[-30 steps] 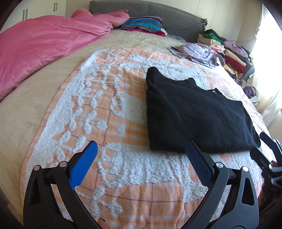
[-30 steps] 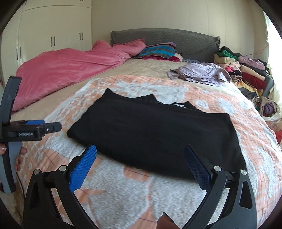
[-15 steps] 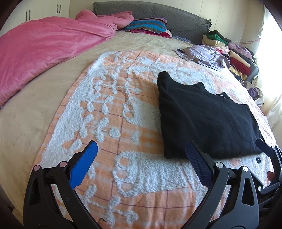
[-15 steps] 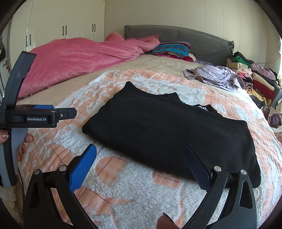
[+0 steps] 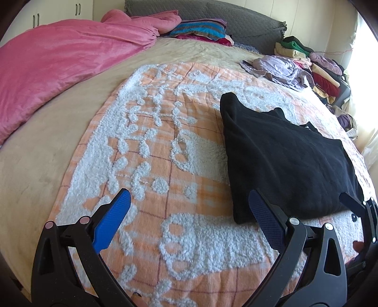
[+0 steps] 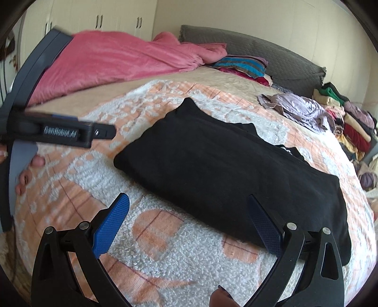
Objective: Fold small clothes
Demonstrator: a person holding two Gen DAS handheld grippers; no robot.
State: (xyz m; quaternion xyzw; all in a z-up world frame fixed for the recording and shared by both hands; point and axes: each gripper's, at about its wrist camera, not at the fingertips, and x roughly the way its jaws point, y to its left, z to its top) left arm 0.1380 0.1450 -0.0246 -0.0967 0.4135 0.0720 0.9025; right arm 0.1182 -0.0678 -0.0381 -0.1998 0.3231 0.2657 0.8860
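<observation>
A black garment (image 5: 283, 155) lies folded flat on the orange-and-white blanket (image 5: 165, 146); it also shows in the right wrist view (image 6: 224, 172). My left gripper (image 5: 189, 207) is open and empty, held above the blanket just left of the garment's near corner. My right gripper (image 6: 187, 212) is open and empty, hovering above the garment's near edge. The left gripper's body (image 6: 59, 134) shows at the left of the right wrist view, and the right gripper's fingers (image 5: 352, 203) show at the right edge of the left wrist view.
A pink duvet (image 5: 59, 66) is bunched along the left of the bed. A crumpled lilac garment (image 5: 278, 68) and a stack of folded clothes (image 5: 316, 68) lie at the far right. Striped pillows (image 5: 200, 30) rest against the grey headboard (image 5: 236, 21).
Both grippers have drifted left and slightly back, so the black garment sits further right in both views. Both stay open; the garment has not moved.
</observation>
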